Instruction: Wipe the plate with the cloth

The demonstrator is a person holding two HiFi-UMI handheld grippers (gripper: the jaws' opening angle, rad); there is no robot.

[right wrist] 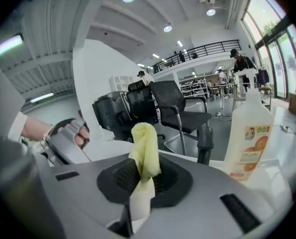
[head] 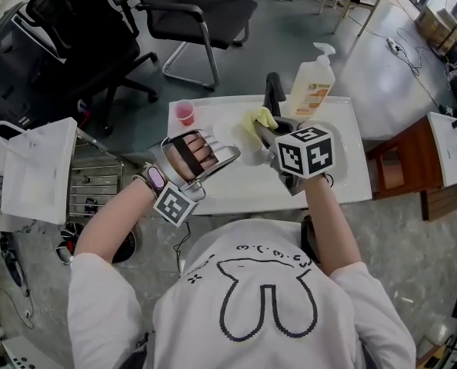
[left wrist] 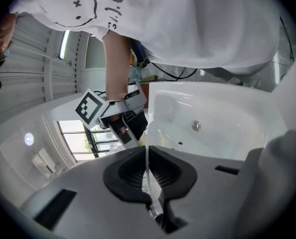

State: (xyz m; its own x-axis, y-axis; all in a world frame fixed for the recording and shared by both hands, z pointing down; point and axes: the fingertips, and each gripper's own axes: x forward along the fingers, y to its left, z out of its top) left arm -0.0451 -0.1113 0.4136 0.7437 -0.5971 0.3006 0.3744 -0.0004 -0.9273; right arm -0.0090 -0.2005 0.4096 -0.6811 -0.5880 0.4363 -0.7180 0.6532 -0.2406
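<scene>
- the step in hand, as i judge it, is bringing the cloth to the plate. the wiping stroke itself does not look begun.
- the left gripper [left wrist: 148,171] has its jaws nearly together on the thin rim of the white plate [left wrist: 208,118]. it holds the plate on edge, with the hollow face open to that gripper's view.
- the right gripper [right wrist: 145,176] has its jaws pinched on the yellow cloth [right wrist: 144,148]. a rolled tuft stands out past the tips.
- in the head view the cloth sits just beside the plate on the right hand's side. whether it touches the plate i cannot tell.
- the next move likely calls for pressing the free tuft flat onto the plate's face and sweeping across it. meanwhile the left grip should keep the rim from twisting.
- the left forearm reaches in from the plate's near side with the fingers wrapped round the handle.
- the right forearm comes in from the plate's other side, its gripper tipped a little downward toward the plate.
- a soap bottle [head: 315,83] and a pink cup [head: 185,112] stand beyond the plate, apart from it.
</scene>
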